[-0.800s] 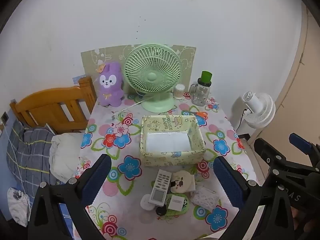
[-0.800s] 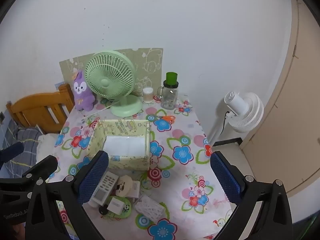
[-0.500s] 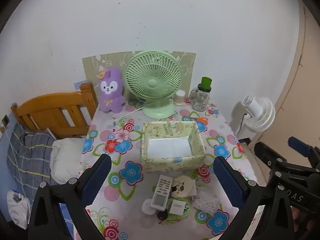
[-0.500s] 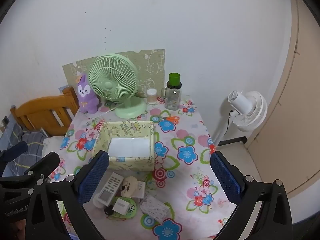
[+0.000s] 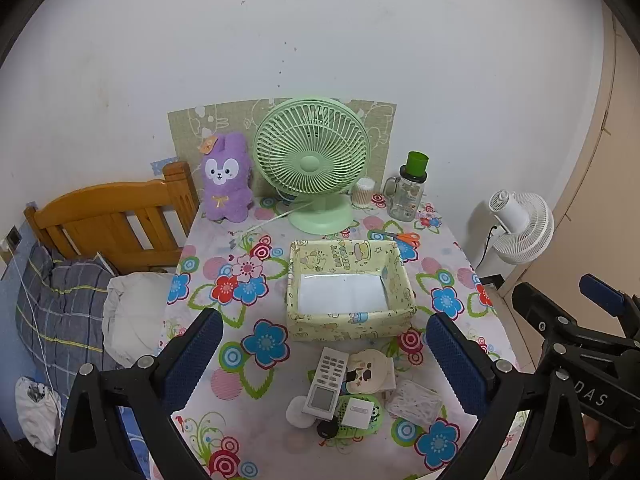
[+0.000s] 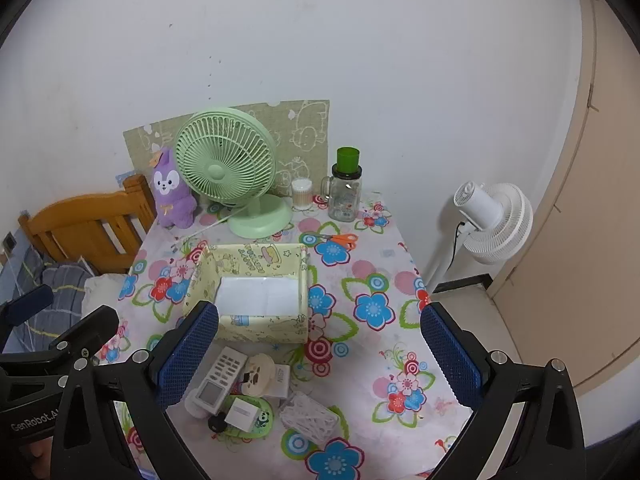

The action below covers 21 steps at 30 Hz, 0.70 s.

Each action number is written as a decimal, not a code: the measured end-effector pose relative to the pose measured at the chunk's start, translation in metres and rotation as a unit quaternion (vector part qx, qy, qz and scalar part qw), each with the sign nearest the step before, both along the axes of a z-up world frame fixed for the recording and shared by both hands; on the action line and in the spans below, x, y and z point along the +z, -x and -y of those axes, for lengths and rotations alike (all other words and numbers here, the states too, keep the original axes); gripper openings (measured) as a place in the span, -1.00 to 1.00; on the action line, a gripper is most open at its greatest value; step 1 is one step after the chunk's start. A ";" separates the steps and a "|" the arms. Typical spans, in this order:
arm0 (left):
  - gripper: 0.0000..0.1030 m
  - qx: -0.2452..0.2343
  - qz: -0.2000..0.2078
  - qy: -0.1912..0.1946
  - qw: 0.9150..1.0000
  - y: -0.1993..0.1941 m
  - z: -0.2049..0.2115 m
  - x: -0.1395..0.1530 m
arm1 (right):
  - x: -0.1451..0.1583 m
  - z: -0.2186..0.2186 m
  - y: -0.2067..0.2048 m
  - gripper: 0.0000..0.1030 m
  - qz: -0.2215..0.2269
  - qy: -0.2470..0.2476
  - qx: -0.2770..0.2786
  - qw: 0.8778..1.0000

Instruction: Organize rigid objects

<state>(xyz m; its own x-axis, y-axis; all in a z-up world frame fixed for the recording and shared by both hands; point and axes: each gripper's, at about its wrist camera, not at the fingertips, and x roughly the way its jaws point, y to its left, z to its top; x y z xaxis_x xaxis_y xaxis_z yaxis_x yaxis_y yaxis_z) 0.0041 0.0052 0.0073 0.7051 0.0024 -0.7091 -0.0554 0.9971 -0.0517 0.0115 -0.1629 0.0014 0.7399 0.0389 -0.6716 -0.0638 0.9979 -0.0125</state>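
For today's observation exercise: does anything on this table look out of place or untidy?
Yes. A white remote control, round cream case and clear plastic box lie overlapping in a heap before the pale yellow storage box, which holds nothing.

the tabletop [image 5: 208, 280] wears a smooth, slightly glossy sheet printed with flowers. the storage box [image 5: 348, 322] looks like soft, matt printed fabric or coated card, with a plain white sheet on its floor. the green desk fan [image 5: 312, 160] is smooth, satin plastic; the white floor fan [image 5: 520, 224] is plastic too. the purple plush rabbit [image 5: 226, 178] is fuzzy cloth. the jar [image 5: 406, 196] is clear and glossy, glass or plastic, with a green plastic top. the remote [image 5: 326, 384] is matt white plastic. the bed headboard [image 5: 112, 216] is varnished wood, the bedding [image 5: 60, 308] checked cloth. the left gripper's fingers [image 5: 192, 356] carry blue, rough-textured pads on matt black plastic with metal screws; the right gripper's fingers [image 6: 188, 356] are alike.
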 end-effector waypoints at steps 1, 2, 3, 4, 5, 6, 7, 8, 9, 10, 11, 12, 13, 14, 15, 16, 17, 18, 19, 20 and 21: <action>0.99 0.000 0.000 0.000 1.000 0.000 0.000 0.000 | 0.000 0.000 0.000 0.99 0.000 0.000 0.000 1.000; 0.99 -0.001 0.000 0.000 1.000 0.000 0.000 0.000 | 0.000 0.001 0.001 0.99 0.001 0.000 0.000 1.000; 0.99 -0.001 0.001 0.000 1.000 -0.001 0.000 0.000 | 0.000 0.001 0.001 0.99 0.001 0.000 0.000 1.000; 0.99 -0.002 0.001 0.001 1.000 -0.001 -0.001 0.000 | 0.000 0.001 0.000 0.99 0.001 0.000 0.000 1.000; 0.99 -0.001 0.001 0.001 1.000 0.000 0.000 -0.001 | 0.000 0.001 0.000 0.99 0.002 0.000 -0.001 1.000; 0.99 -0.001 0.001 0.001 1.000 -0.001 -0.001 -0.001 | 0.001 0.000 0.000 0.99 0.005 0.001 -0.002 1.000; 0.99 -0.001 0.002 0.000 1.000 0.000 0.000 -0.001 | 0.001 -0.001 0.000 0.99 0.008 0.005 -0.003 1.000; 0.99 -0.001 0.003 0.000 1.000 0.000 0.000 -0.001 | 0.002 -0.001 0.000 0.99 0.010 0.006 -0.004 1.000; 0.99 -0.001 0.003 0.000 1.000 -0.001 -0.001 0.000 | 0.002 -0.001 0.000 0.99 0.012 0.008 -0.004 1.000; 0.99 -0.001 0.004 0.001 1.000 0.001 -0.001 -0.001 | 0.003 -0.001 0.000 0.99 0.013 0.007 -0.004 1.000; 0.99 -0.002 0.003 0.003 1.000 -0.001 -0.002 0.000 | 0.003 -0.001 0.000 0.99 0.013 0.005 -0.004 1.000; 0.99 -0.002 0.003 0.003 1.000 -0.001 -0.003 -0.001 | 0.002 -0.001 0.000 0.99 0.013 0.003 -0.004 1.000; 0.99 -0.001 0.003 0.002 1.000 0.000 -0.002 -0.001 | 0.002 -0.001 0.000 0.99 0.012 0.003 -0.004 1.000; 0.99 -0.001 0.003 0.002 1.000 0.000 -0.003 -0.001 | 0.001 -0.002 0.000 0.99 0.011 0.003 -0.004 1.000; 0.99 -0.001 0.003 0.002 1.000 -0.002 -0.004 0.000 | 0.001 -0.002 0.000 0.99 0.011 0.003 -0.004 1.000; 0.99 -0.001 0.002 0.003 1.000 -0.002 -0.004 0.000 | 0.001 -0.003 0.000 0.99 0.011 0.003 -0.004 1.000; 0.99 -0.001 0.003 0.003 1.000 -0.001 -0.004 0.000 | 0.001 -0.003 0.001 0.99 0.012 0.002 -0.004 1.000; 0.99 -0.001 0.003 0.002 1.000 -0.001 -0.004 0.000 | 0.001 -0.003 0.001 0.99 0.012 0.001 -0.004 1.000; 0.99 -0.001 0.003 0.002 1.000 -0.001 -0.004 0.000 | 0.000 -0.003 0.002 0.99 0.012 0.000 -0.004 1.000; 0.99 -0.001 0.003 0.002 1.000 -0.002 -0.005 -0.001 | 0.000 -0.003 0.001 0.99 0.012 -0.001 -0.004 1.000; 0.99 -0.001 0.003 0.002 1.000 -0.002 -0.005 -0.001 | 0.000 -0.004 0.002 0.99 0.012 -0.001 -0.003 1.000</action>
<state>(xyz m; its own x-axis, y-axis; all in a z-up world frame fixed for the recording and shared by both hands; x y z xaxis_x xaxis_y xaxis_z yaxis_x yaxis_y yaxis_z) 0.0060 0.0101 0.0068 0.7091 -0.0021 -0.7051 -0.0527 0.9970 -0.0559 0.0099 -0.1593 0.0015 0.7557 0.0347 -0.6540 -0.0566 0.9983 -0.0124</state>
